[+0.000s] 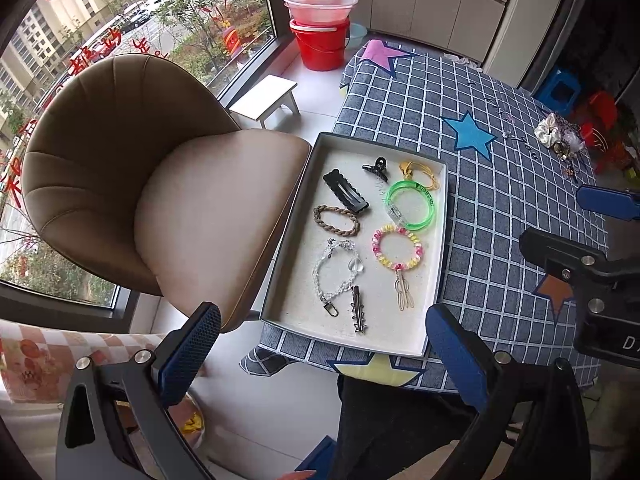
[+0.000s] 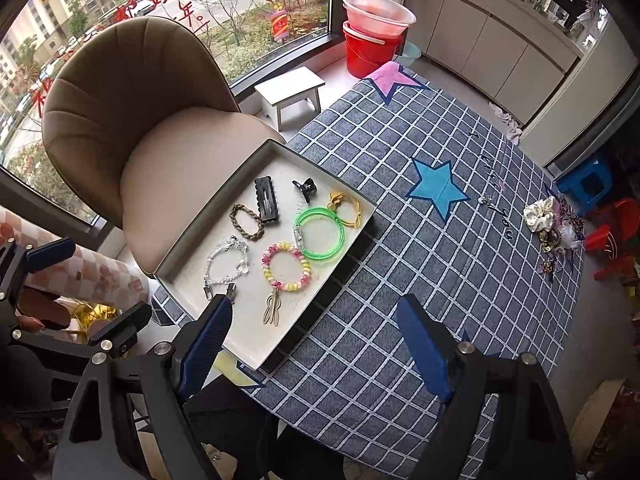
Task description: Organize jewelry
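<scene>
A white tray [image 1: 434,280] [image 2: 352,236] lies at the table's near left edge. In it lie a green bangle [image 1: 412,210] [image 2: 320,232], a pink-yellow bead bracelet [image 1: 398,248] [image 2: 286,266], a clear chain bracelet [image 1: 334,276] [image 2: 226,260], a brown braided band [image 1: 336,220] [image 2: 246,220], a black barrette [image 1: 344,192] [image 2: 266,198], a black claw clip [image 1: 376,168], a yellow cord [image 1: 420,174], a gold clip [image 1: 404,296] [image 2: 272,310] and a silver clip [image 1: 357,310]. My left gripper [image 1: 324,364] is open and empty above the tray's near edge. My right gripper [image 2: 316,356] is open and empty, right of the tray.
A pile of scrunchies and loose jewelry [image 1: 560,136] [image 2: 552,228] sits at the far right of the checked tablecloth [image 2: 400,260]. A beige chair [image 1: 160,184] stands left of the table. A white stool [image 1: 266,100] and a red bucket [image 1: 320,46] stand by the window.
</scene>
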Motion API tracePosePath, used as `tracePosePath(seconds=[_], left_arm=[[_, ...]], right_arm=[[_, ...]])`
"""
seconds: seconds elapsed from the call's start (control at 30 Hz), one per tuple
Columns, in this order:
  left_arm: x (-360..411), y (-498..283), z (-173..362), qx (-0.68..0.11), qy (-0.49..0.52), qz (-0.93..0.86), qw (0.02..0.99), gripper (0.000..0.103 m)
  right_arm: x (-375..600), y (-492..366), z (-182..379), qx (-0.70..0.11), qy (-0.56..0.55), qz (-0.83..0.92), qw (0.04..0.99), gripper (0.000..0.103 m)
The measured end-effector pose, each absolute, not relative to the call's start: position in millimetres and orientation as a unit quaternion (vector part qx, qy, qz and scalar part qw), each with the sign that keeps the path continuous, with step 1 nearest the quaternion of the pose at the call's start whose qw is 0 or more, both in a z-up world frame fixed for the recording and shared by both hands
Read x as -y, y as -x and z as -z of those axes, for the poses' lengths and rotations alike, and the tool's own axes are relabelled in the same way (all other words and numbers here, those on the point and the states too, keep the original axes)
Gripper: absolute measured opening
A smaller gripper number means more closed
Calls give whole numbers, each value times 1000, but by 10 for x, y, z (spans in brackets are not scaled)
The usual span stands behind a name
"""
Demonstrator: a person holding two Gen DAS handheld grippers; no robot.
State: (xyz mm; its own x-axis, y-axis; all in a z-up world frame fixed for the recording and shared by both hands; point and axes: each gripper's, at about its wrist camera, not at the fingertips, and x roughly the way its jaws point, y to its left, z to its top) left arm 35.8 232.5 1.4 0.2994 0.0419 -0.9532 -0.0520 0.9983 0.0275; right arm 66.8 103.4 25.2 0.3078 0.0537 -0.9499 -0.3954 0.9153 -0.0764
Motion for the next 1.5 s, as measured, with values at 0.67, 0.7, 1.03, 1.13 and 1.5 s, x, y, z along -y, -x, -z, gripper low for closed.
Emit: tracePosePath(seconds=[0.67, 0.7, 1.03, 1.13, 1.5], left_arm=[[-2343, -351, -13, -593, 6, -37, 804, 103], [-2343, -350, -13, -593, 5, -37, 804, 103], [-2341, -351, -14, -593, 5, -39, 804, 103], [-2339, -351, -13, -593, 5, -39, 804, 103], [-2332, -354, -14, -593, 5, -40, 804, 103]], right_arm=[[-1061, -645, -248, -572, 151, -142, 794, 86], [-1062, -647, -248, -572, 150, -142, 794, 86], [-1076, -659, -242, -572, 149, -138, 795, 86], [-1081, -659, -240, -573, 149, -138, 794, 86], [-1095, -663, -248, -573, 145, -136, 795, 86]])
